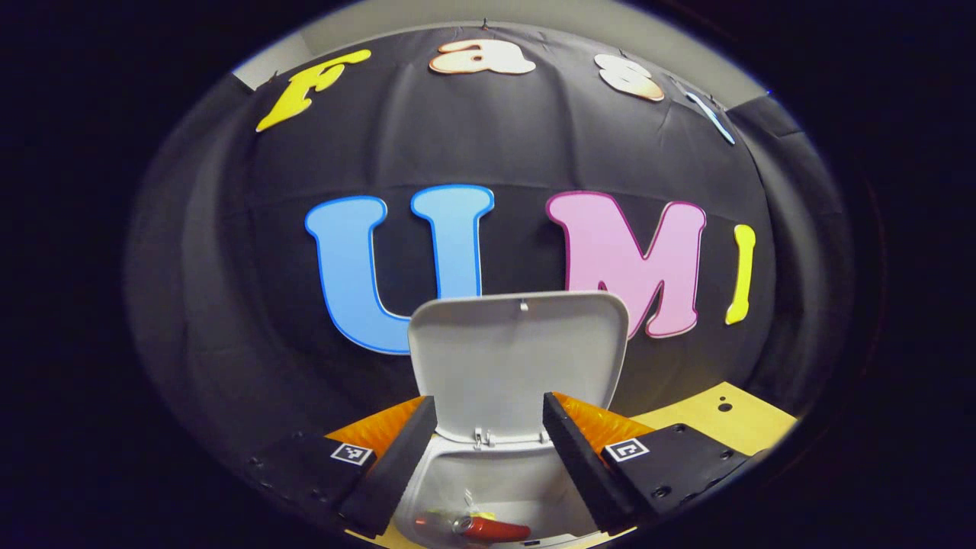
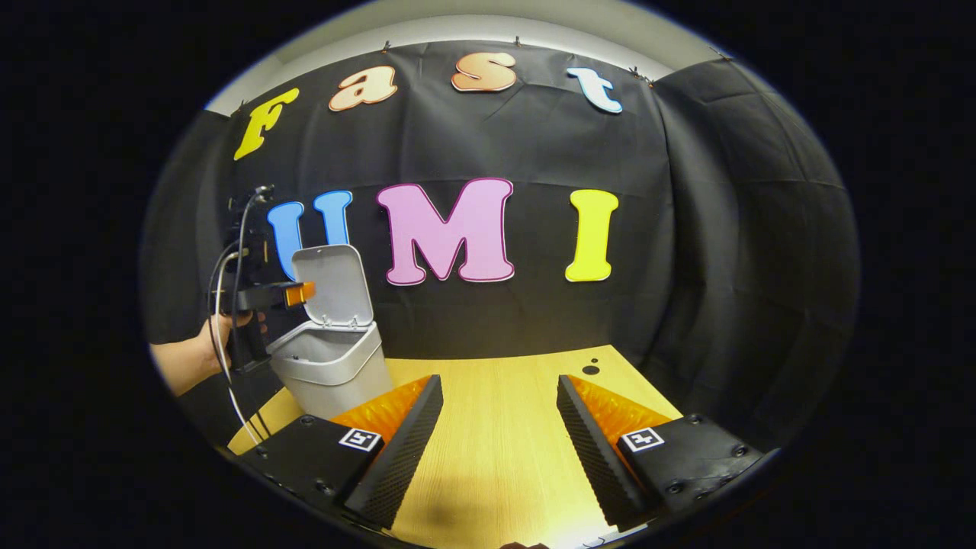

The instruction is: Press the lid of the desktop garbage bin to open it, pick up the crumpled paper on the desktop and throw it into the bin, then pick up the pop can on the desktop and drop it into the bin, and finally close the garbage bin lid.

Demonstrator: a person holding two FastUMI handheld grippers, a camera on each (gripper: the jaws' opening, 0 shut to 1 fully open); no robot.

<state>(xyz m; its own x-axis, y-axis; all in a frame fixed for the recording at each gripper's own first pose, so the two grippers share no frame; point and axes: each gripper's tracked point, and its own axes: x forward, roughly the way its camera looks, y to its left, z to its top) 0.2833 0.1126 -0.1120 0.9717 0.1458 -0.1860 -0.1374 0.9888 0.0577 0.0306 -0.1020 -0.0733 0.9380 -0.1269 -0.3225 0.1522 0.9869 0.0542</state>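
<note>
Left gripper view looks down into the pale grey plastic garbage bin (image 1: pixel 488 473) with its lid (image 1: pixel 518 358) upright — a red pop can (image 1: pixel 492 528) lies on its side inside, something pale and crumpled just beside it. The left tongs (image 1: pixel 488 457) gape wide over the rim, empty. Right gripper view: the right tongs (image 2: pixel 496 450) hang spread and empty above the yellow wooden bench (image 2: pixel 496 427), the bin (image 2: pixel 328 366) off to their left, a hand (image 2: pixel 217 335) next to it.
</note>
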